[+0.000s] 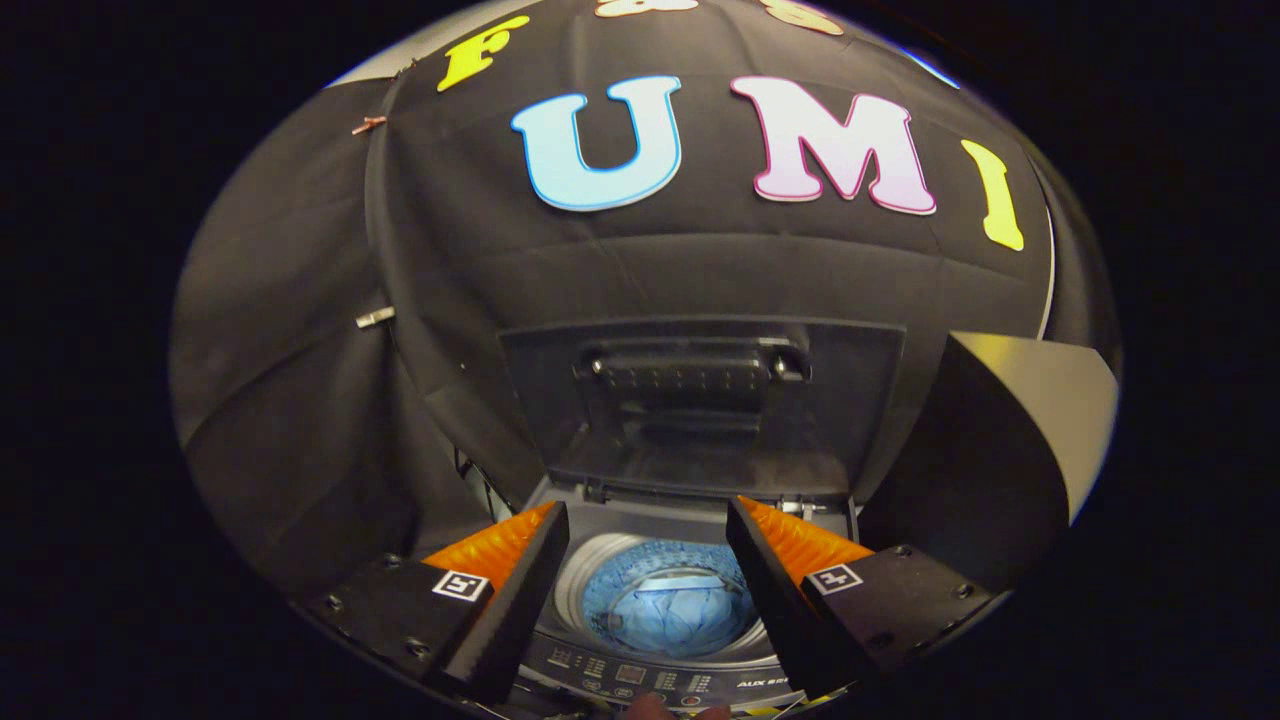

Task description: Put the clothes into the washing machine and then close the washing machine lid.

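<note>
Gripper (645, 590) spread wide and empty, fingers (520, 580) apart on either side of the washing machine (640, 675) drum opening, hovering above its front edge. Clothes (668, 610), a bluish bundle, already down inside the drum, seen between the fingers and below them. Lid (700, 400) standing upright at the back edge of the machine, hinged open against the booth wall, its inner face and a dark handle block turned toward the gripper.

Judging by this, loading looks done; closing the lid is the step in hand. To do it well: reach past the drum toward the lid's top edge, hook or press from behind or above, and bring it forward and down in an arc about the rear hinge (not a straight push, which would only jam it against the wall). Better to keep the fingers clear of the gap as the lid drops.

Control panel (640, 680) along the front edge, just under the fingers; worth avoiding a bump there. Dark box-like panel (1000, 440) rising beside the machine's right edge, close to the lid, likely to crowd a sideways approach. A fingertip (650, 708) of a person peeking in at the very front, below the panel.
</note>
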